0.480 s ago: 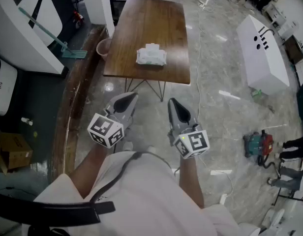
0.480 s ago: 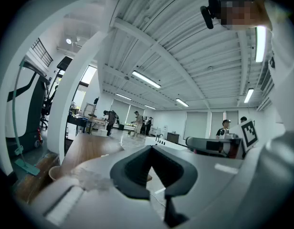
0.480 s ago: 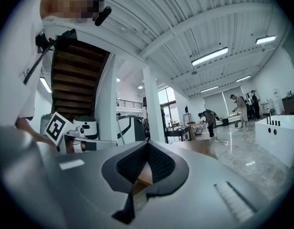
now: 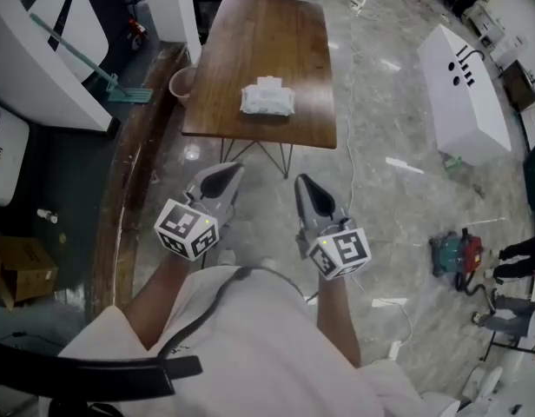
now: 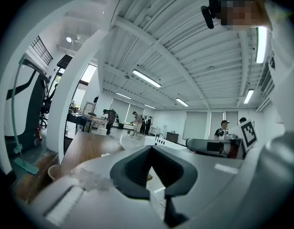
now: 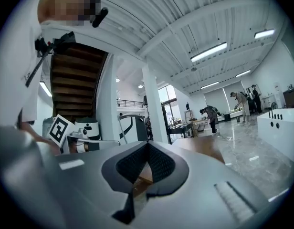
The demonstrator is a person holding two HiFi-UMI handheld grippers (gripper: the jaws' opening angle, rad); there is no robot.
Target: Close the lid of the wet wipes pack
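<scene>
Head view steeply down, both gripper views level, all sharing table [image 4: 267, 50]

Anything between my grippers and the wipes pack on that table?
Nothing visible. The wet wipes pack lies alone on the wooden table; only floor and the table's near edge separate it from the left gripper and right gripper, both shut and empty.

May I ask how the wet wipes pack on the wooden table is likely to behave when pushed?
The wet wipes pack looks like a soft, rumpled pouch, so it will probably give under pressure, not stay stiff. Lying flat on the table, it should slide, not roll or tip.
</scene>
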